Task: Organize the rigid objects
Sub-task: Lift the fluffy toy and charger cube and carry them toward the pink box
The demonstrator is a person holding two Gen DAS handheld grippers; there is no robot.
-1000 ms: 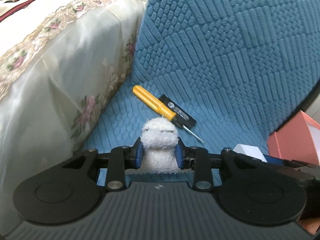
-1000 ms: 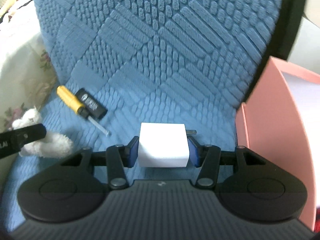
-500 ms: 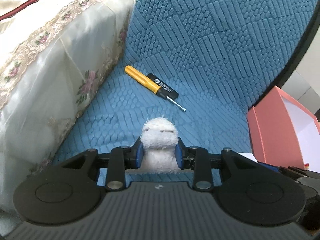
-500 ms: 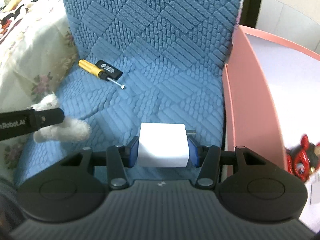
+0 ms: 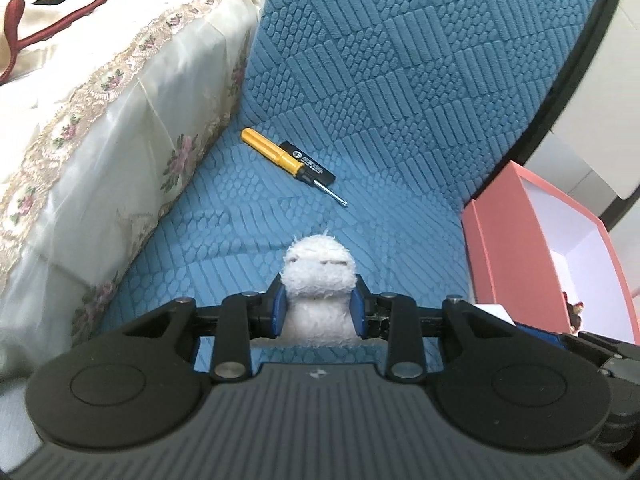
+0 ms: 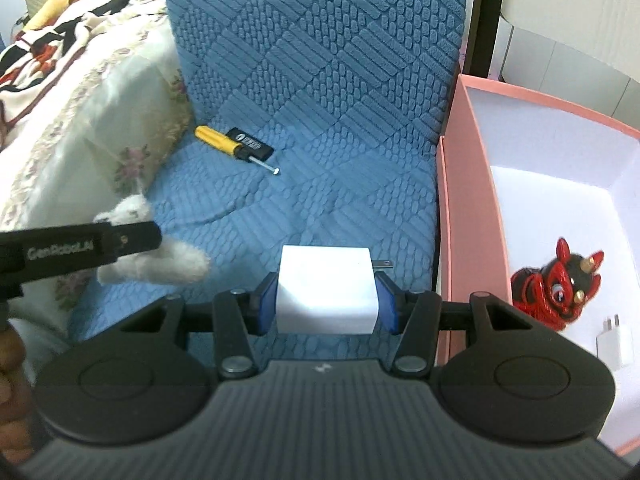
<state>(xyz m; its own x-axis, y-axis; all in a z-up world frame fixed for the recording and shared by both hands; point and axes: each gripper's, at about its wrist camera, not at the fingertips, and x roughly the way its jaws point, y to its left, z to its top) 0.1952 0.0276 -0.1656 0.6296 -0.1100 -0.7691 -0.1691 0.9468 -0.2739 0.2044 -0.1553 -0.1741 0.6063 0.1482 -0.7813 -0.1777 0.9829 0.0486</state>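
My left gripper clamped on fluffy white plush toy; my right gripper gripping white plastic charger cube, beside open pink cardboard box

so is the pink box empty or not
Not empty. The open pink box holds a red and black figurine and a small white charger on its white floor.

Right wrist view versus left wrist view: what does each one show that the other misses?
Only the right wrist view shows the pink box's floor, with a red and black figurine and small white charger, and the white plug block squarely in the right gripper. Only the left view shows the white plush toy head-on in the left gripper. Both show the yellow screwdriver and black flat rectangular item on the blue seat.
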